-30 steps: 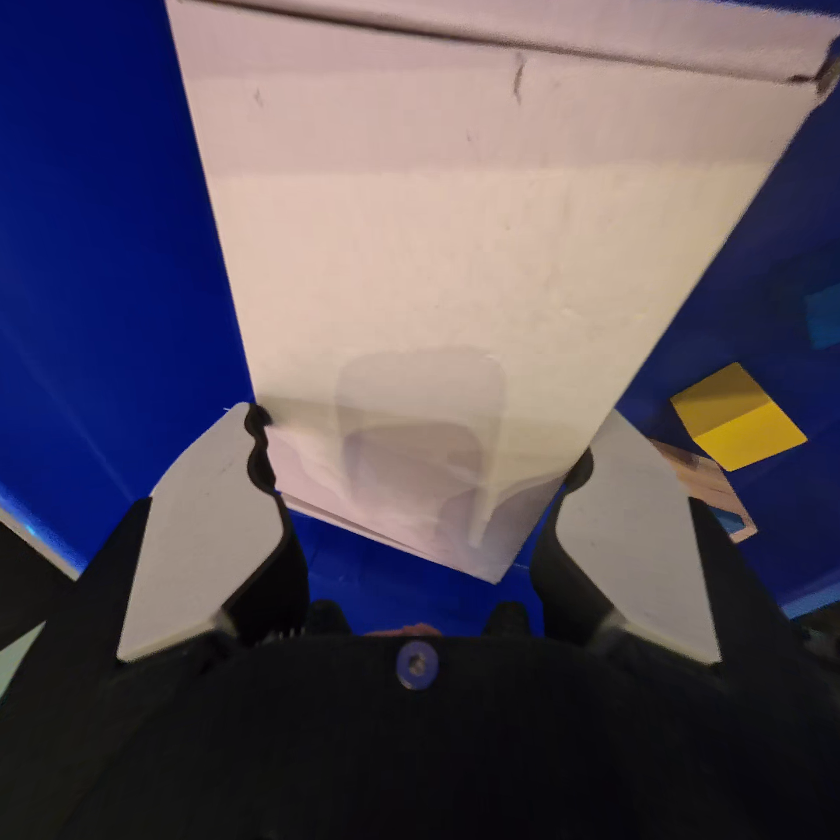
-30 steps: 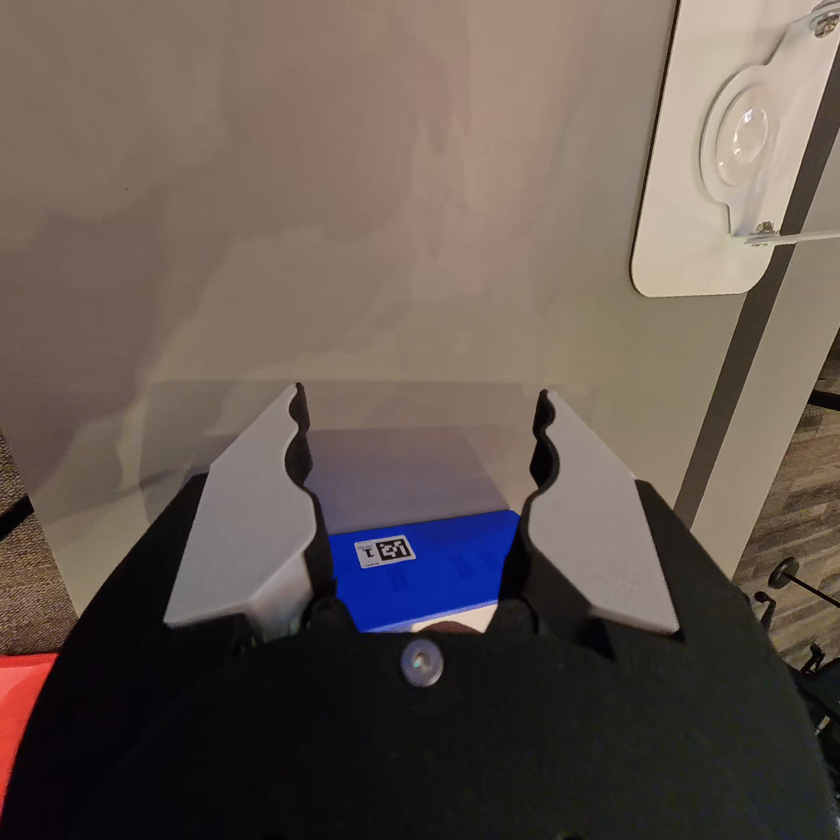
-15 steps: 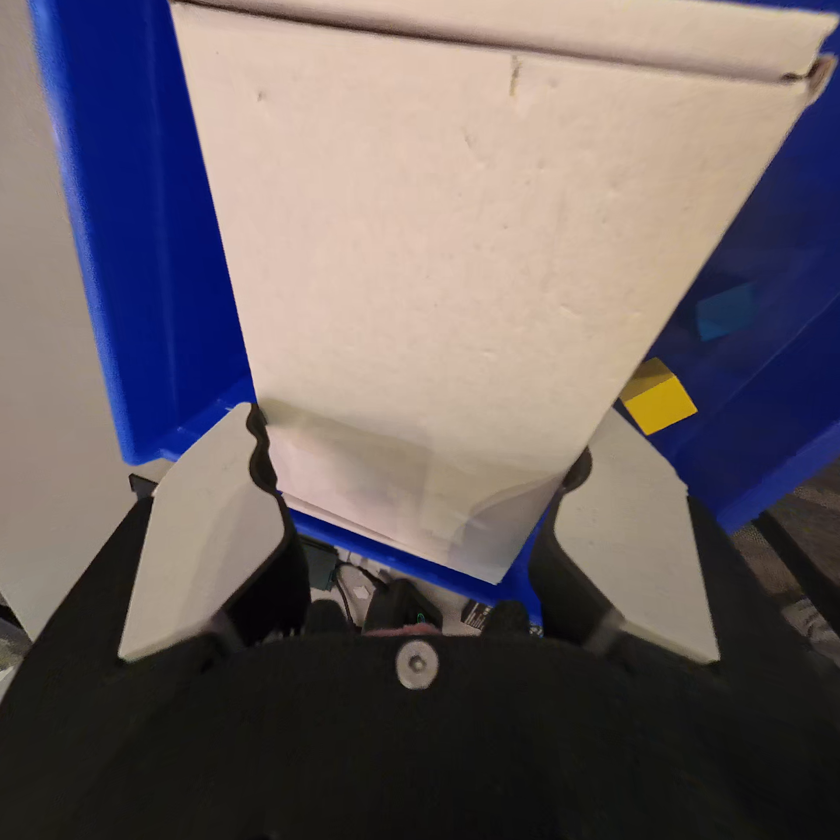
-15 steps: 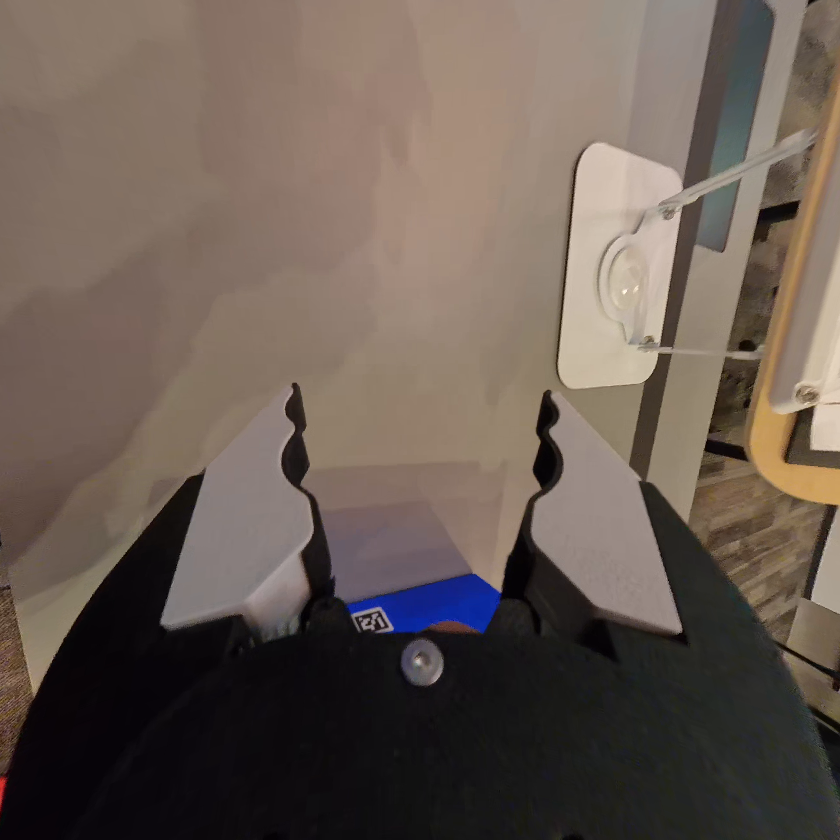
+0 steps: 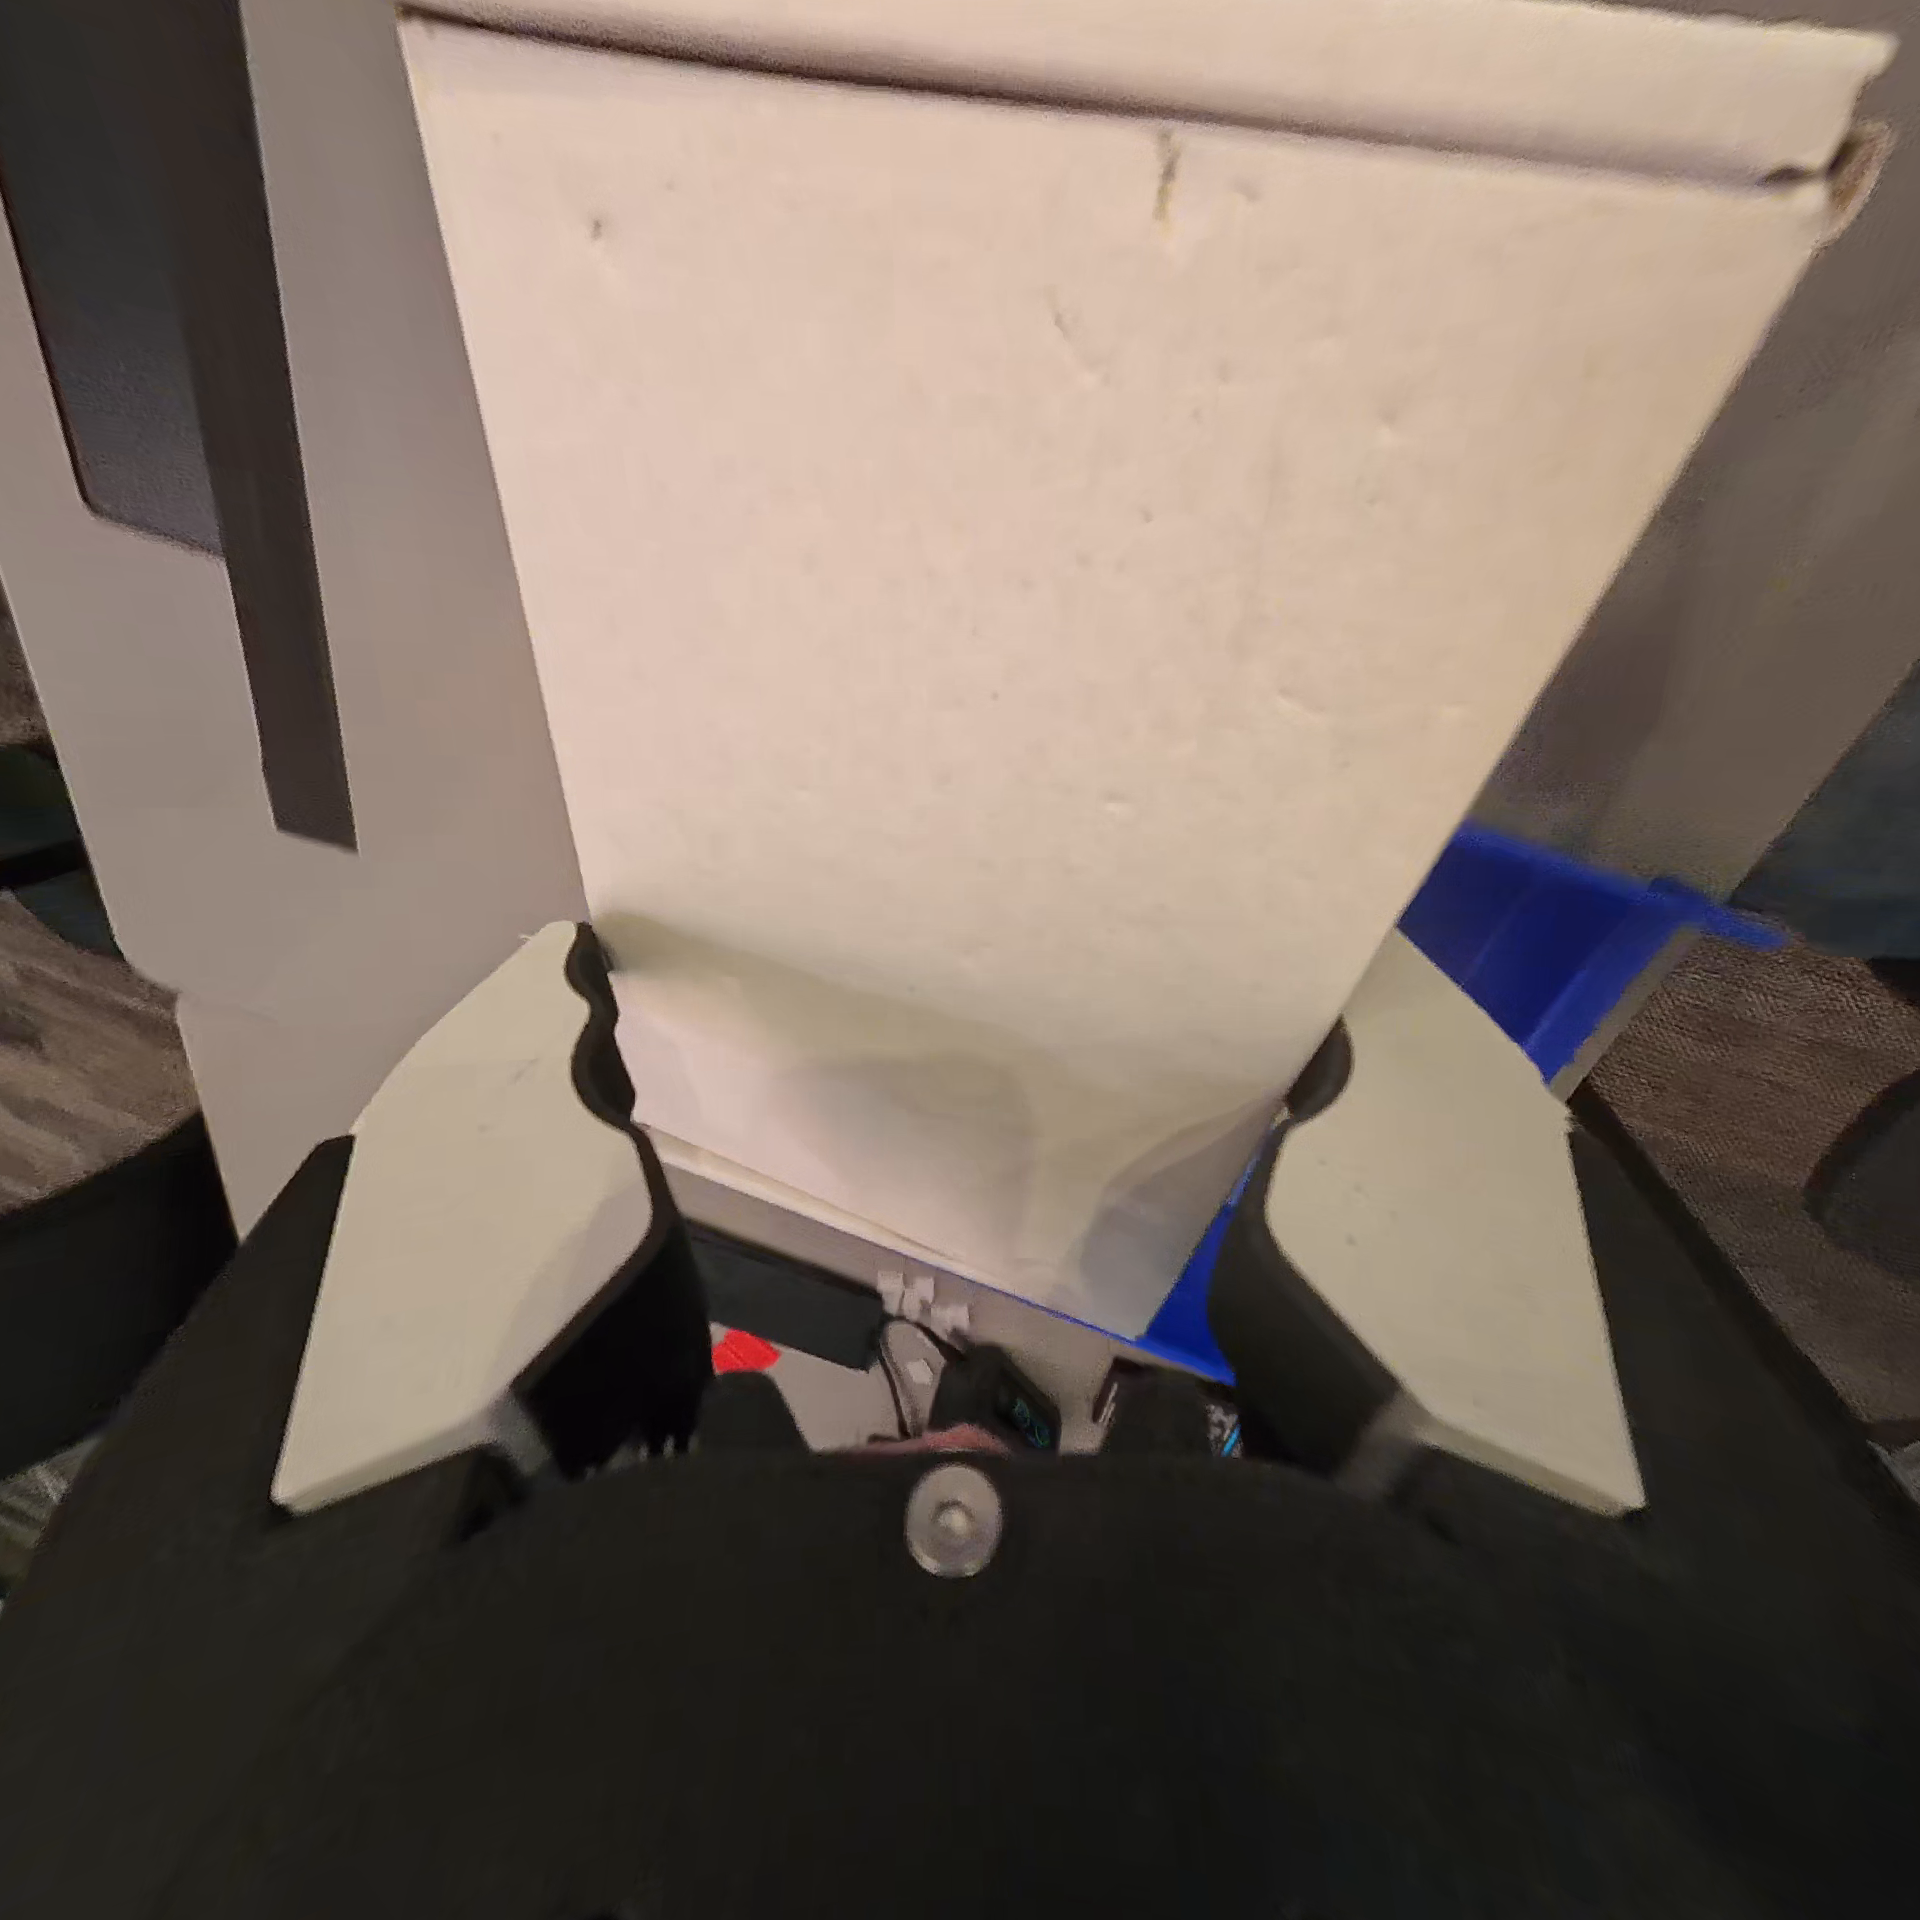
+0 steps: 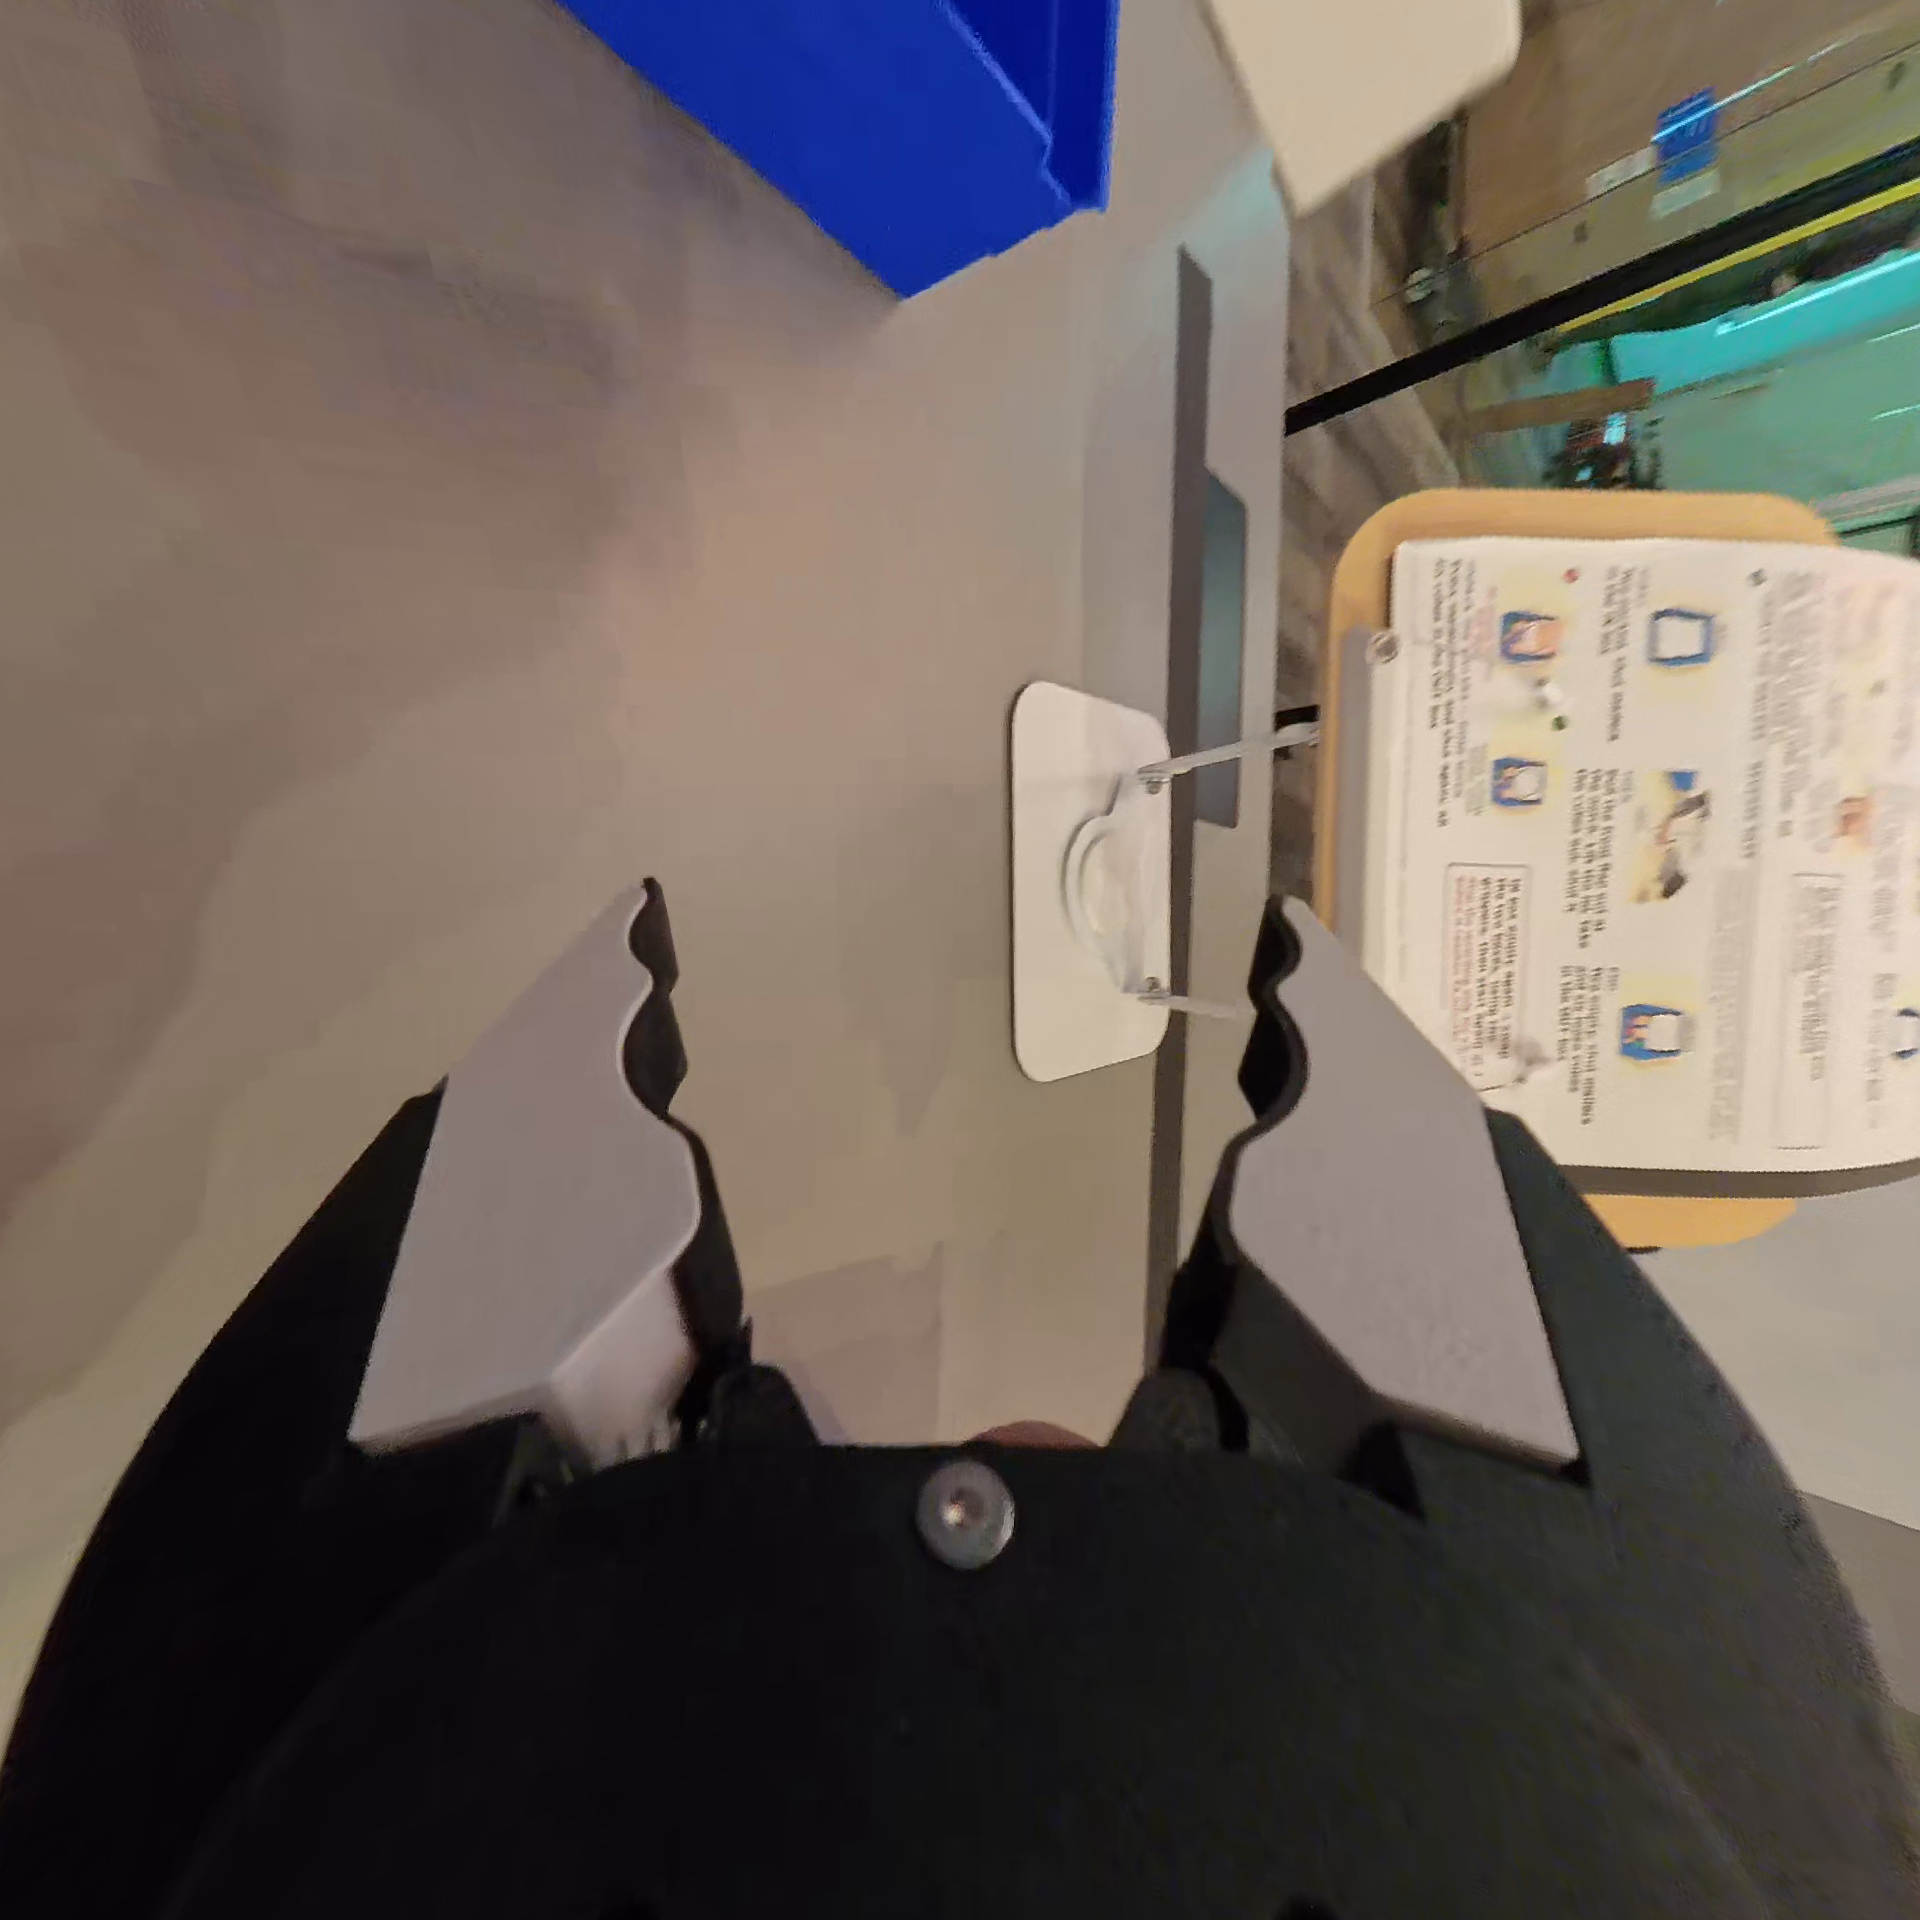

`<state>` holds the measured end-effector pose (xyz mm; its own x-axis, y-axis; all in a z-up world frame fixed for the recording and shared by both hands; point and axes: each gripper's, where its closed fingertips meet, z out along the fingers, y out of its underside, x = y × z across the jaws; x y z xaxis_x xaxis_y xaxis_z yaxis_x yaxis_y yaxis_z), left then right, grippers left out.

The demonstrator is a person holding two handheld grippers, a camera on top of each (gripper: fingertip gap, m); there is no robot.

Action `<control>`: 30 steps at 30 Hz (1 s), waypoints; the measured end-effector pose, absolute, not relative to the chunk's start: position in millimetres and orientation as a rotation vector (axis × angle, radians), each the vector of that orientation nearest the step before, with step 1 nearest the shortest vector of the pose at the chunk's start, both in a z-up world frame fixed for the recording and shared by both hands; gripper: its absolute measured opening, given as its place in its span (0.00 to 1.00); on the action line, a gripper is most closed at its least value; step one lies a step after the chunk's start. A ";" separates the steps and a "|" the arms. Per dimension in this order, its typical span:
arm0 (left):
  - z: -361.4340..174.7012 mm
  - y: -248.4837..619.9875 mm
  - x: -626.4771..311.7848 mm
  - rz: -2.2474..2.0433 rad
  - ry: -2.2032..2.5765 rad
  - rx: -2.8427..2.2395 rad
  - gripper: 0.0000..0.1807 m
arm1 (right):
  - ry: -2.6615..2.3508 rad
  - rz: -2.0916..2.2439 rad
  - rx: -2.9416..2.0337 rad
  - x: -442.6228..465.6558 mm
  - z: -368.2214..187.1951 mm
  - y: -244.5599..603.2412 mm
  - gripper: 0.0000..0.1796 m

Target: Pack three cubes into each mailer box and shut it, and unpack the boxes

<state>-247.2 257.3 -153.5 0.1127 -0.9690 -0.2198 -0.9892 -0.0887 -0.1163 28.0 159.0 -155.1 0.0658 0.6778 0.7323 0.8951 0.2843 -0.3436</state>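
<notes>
My left gripper [image 5: 961,987] is shut on a closed white mailer box [image 5: 935,571]. Both pads press on the box's near end and the box fills most of the left wrist view. A blue bin [image 5: 1538,956] shows behind the box at the right. My right gripper [image 6: 966,904] is open and empty, with only a grey panel [image 6: 520,623] between its fingers. The blue bin [image 6: 883,114] is at the top of the right wrist view. No cubes show in either view.
A white adhesive hook plate [image 6: 1091,883] sits on the grey panel, close to my right gripper's right finger. A wooden clipboard with a printed sheet [image 6: 1662,831] hangs at the right. A white rounded corner [image 6: 1351,73] shows at the top. Grey carpet [image 5: 1714,1195] lies below.
My left gripper carried the box out of the blue bin; the yellow cube left view. The box did not shift in the grasp. My right gripper swung round and its fingers opened a little wider.
</notes>
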 end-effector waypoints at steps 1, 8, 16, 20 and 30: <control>-153.4 254.8 -229.9 0.113 1.976 -2.142 0.69 | -1.668 -0.332 -1.436 25.0 -153.7 158.2 0.61; -199.7 234.2 -96.2 -0.085 2.122 -2.113 0.69 | -1.645 -0.492 -1.372 17.8 -171.2 158.9 0.59; -276.3 210.9 -10.8 -0.310 2.219 -2.255 0.68 | -1.709 -0.759 -1.392 43.9 -239.9 179.7 0.47; -296.5 208.1 3.7 -0.353 2.193 -2.334 0.68 | -1.727 -0.762 -1.459 57.8 -263.9 186.3 0.33; -271.6 202.8 9.3 -0.762 1.874 -2.349 0.60 | -1.692 -0.723 -1.512 77.2 -267.4 185.0 0.33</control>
<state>9.3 202.8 -271.6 0.1485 -0.9259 0.3474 -0.9056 -0.2684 -0.3283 77.2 185.0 -267.4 -0.0295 0.5687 0.8220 0.9872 0.1457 -0.0653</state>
